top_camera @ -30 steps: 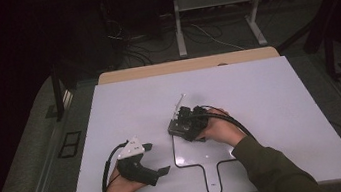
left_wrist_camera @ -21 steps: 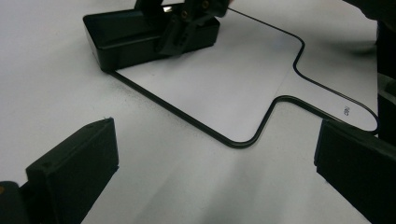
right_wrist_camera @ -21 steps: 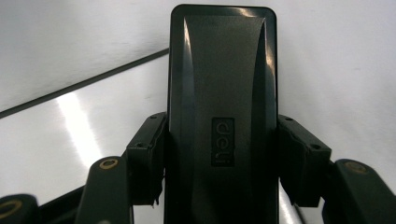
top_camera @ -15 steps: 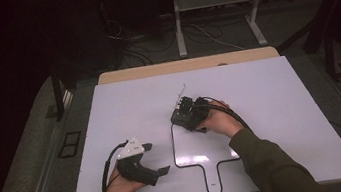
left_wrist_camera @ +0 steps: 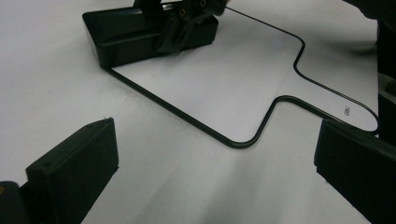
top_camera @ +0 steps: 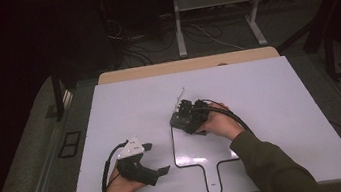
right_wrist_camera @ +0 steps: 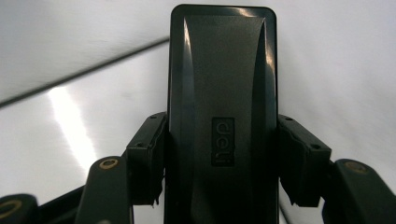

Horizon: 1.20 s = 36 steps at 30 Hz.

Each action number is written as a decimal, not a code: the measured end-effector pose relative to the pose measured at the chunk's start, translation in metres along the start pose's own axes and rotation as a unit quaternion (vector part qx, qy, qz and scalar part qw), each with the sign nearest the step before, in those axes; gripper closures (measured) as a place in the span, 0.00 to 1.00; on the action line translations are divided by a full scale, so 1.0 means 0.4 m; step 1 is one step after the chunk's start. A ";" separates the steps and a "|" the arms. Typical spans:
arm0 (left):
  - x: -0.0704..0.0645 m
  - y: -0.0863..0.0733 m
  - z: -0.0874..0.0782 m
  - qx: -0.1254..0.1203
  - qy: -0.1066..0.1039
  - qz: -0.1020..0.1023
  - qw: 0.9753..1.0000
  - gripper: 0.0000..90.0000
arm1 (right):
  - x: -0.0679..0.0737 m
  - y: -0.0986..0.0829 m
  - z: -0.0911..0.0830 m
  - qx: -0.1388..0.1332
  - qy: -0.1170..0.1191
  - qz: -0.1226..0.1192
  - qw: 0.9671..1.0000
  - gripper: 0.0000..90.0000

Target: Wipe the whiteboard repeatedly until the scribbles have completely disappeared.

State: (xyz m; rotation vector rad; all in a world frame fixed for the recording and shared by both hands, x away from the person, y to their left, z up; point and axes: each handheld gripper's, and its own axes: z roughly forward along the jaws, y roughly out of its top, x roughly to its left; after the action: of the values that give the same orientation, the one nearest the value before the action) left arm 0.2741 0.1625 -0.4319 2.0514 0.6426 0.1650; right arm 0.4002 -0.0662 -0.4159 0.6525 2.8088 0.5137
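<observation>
R gripper (top_camera: 182,119) clamped on black box (right_wrist_camera: 223,116), 2 jaws on its long sides, at top-left corner of paddle outline (top_camera: 208,164) on table (top_camera: 269,92). L gripper (top_camera: 154,159) jaws wide apart, holding nothing, resting near front-left.

A lab: bare white table (top_camera: 278,86), floor cables (top_camera: 210,32), dark surroundings.

Black jaws, brass screws, seemingly olive sleeve (top_camera: 274,162)

White table (top_camera: 278,86) bearing a paddle-shaped black outline (top_camera: 208,164) near its front edge. A flat black box (left_wrist_camera: 140,35) lies on the outline's far left corner; the left claw (top_camera: 155,164) rests on the table beside it.
</observation>
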 end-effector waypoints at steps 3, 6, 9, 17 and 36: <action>-0.001 0.000 0.001 0.000 0.000 0.000 1.000 0.00 | 0.027 0.010 0.000 -0.002 0.004 -0.011 1.000 0.43; -0.001 0.000 0.001 0.001 0.000 0.000 1.000 0.00 | 0.046 0.017 0.000 -0.005 0.018 -0.022 1.000 0.43; 0.000 0.000 0.000 0.000 0.001 0.001 1.000 0.00 | 0.051 0.023 0.001 -0.002 0.024 -0.024 0.999 0.43; 0.001 0.000 -0.001 -0.001 0.000 0.002 1.000 0.00 | 0.023 0.036 0.010 0.003 0.001 -0.007 1.000 0.43; -0.001 0.000 -0.001 -0.002 0.000 -0.001 1.000 0.00 | -0.056 -0.089 -0.030 0.008 -0.010 0.040 0.999 0.43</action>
State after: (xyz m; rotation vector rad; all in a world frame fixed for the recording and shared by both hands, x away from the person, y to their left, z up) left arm 0.2737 0.1626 -0.4316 2.0465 0.6431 0.1663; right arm 0.4028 -0.1098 -0.4157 0.7714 2.7794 0.4974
